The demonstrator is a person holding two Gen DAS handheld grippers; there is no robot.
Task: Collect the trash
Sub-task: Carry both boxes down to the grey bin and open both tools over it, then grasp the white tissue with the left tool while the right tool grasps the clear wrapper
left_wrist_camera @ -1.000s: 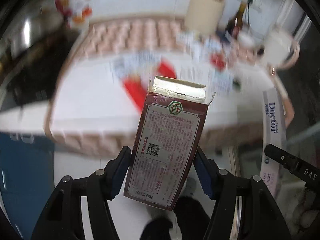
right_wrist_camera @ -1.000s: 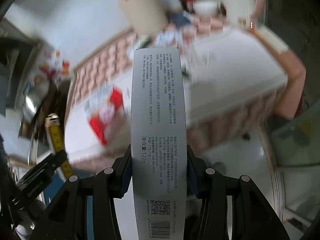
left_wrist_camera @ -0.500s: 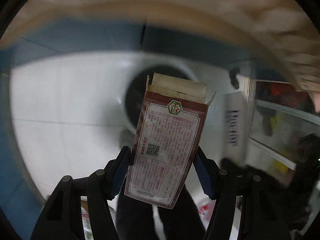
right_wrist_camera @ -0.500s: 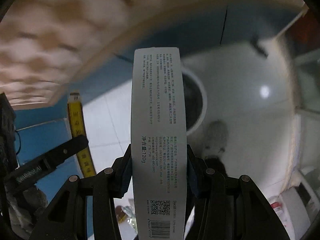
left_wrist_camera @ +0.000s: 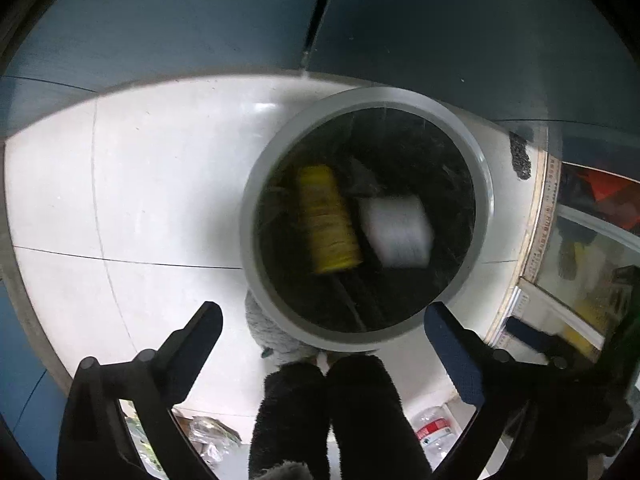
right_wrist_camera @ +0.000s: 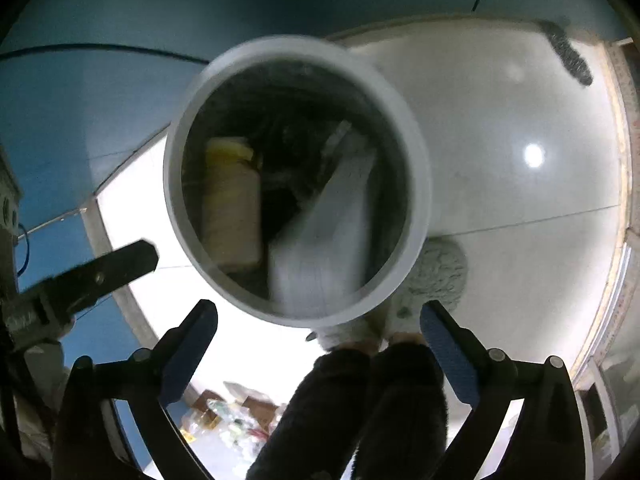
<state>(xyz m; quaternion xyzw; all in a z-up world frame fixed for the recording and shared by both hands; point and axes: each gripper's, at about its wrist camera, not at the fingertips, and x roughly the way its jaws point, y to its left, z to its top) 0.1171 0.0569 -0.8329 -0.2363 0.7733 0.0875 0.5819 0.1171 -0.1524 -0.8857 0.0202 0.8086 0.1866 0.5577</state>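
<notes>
Lying blurred inside the grey bin [left_wrist_camera: 366,220], centre of the left view: yellow box [left_wrist_camera: 328,220] beside white box [left_wrist_camera: 396,232], neither gripped. Appearing likewise in the right view, upper centre, within the bin [right_wrist_camera: 296,180]: yellow box [right_wrist_camera: 232,204], white box [right_wrist_camera: 324,236]. Opening wide below the rim: left gripper [left_wrist_camera: 322,328], nothing between the jaws. Opening likewise, empty: right gripper [right_wrist_camera: 318,322]. Standing underneath on white floor tiles [left_wrist_camera: 160,200]: dark fuzzy trouser legs [left_wrist_camera: 328,412], grey slipper [right_wrist_camera: 436,268].
</notes>
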